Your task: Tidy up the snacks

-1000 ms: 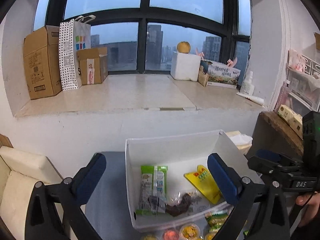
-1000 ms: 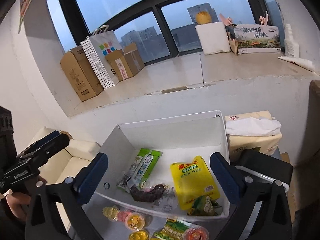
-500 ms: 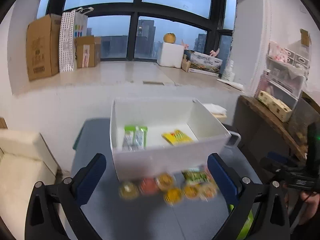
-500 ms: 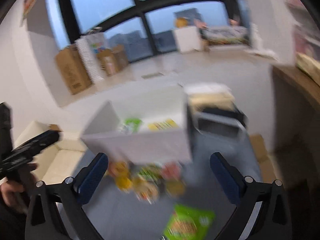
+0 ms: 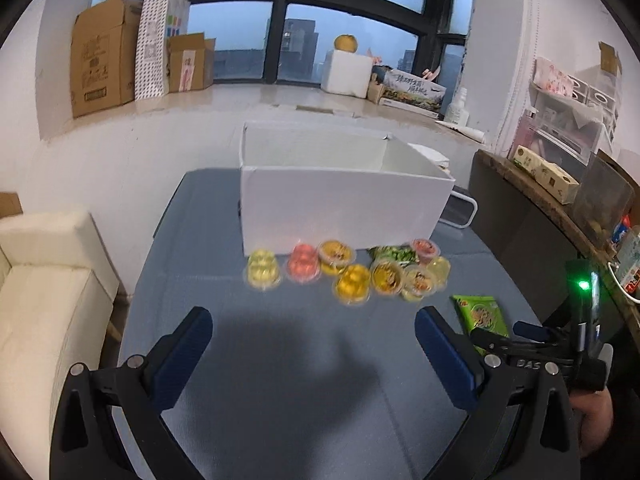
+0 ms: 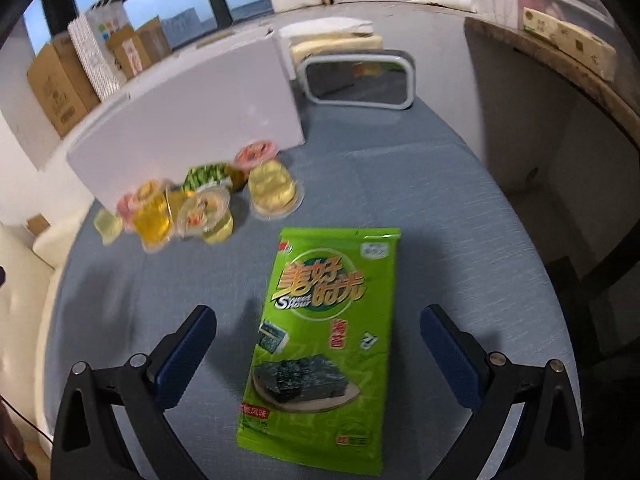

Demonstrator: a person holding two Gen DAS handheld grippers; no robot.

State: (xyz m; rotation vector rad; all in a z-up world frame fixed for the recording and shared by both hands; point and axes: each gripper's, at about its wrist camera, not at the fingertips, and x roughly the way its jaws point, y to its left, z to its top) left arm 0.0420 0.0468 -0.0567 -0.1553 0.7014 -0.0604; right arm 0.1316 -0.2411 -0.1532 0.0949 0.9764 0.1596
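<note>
A white box stands at the far side of the blue-grey table. Several jelly cups and a small green packet lie in front of it. A green seaweed bag lies flat nearer to me. My right gripper is open, with its fingers on either side of the bag's lower half and apart from it. My left gripper is open over bare table, short of the cups. The right gripper's body shows at the right of the left wrist view.
A white-rimmed tray sits to the right of the box. A cream sofa is at the left, a wooden counter at the right. Cardboard boxes and a white foam box stand on the window sill.
Both grippers have pulled back from above the box and dropped toward the table. The box's contents are now hidden behind its front wall. The seaweed bag has come between the right gripper's fingers.
</note>
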